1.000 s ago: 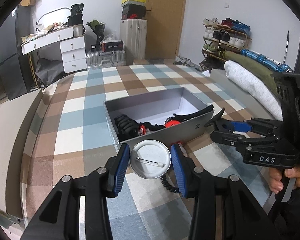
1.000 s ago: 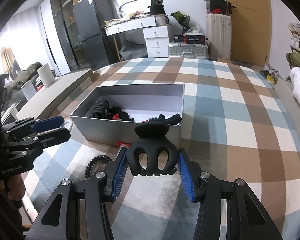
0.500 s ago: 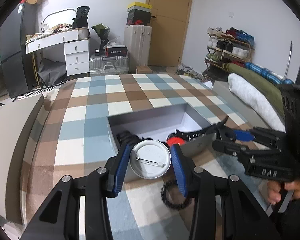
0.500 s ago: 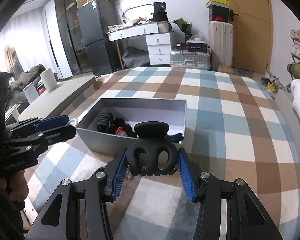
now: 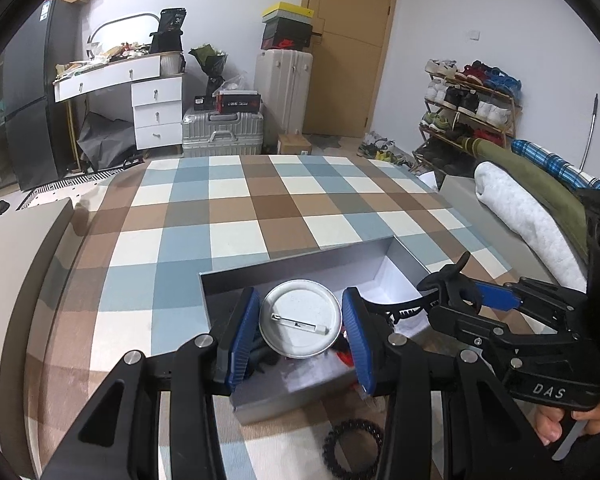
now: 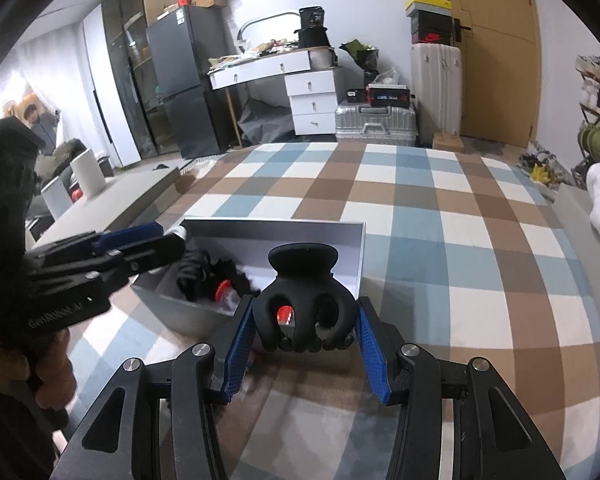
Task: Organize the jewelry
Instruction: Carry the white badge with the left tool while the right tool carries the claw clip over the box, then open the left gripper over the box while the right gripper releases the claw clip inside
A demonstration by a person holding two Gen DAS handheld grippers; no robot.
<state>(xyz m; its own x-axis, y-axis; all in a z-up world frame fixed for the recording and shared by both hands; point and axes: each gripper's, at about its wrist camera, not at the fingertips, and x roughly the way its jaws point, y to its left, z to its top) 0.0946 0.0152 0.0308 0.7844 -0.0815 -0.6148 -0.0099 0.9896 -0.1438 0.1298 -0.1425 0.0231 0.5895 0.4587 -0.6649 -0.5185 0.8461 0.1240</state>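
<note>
My left gripper [image 5: 300, 328] is shut on a round white pin badge [image 5: 300, 322], its back with the pin facing me, held over the open grey box [image 5: 300, 268]. My right gripper [image 6: 306, 326] is shut on a black claw hair clip [image 6: 304, 304], held over the near right part of the same box [image 6: 362, 248]. Black hair accessories [image 6: 204, 276] and red pieces lie inside the box. A black spiral hair tie [image 5: 354, 446] lies on the checked cloth in front of the box. The right gripper also shows in the left wrist view [image 5: 456, 292].
The box sits on a blue, brown and white checked cloth [image 5: 236, 216]. Rolled blankets [image 5: 520, 208] lie along the right side. A white desk [image 6: 276, 68], suitcases [image 5: 222, 128] and a shoe rack [image 5: 468, 100] stand beyond the far edge.
Both grippers have moved forward and up from in front of the box to over it, still holding the badge and the claw clip. The spiral hair tie now lies behind the left fingers.
</note>
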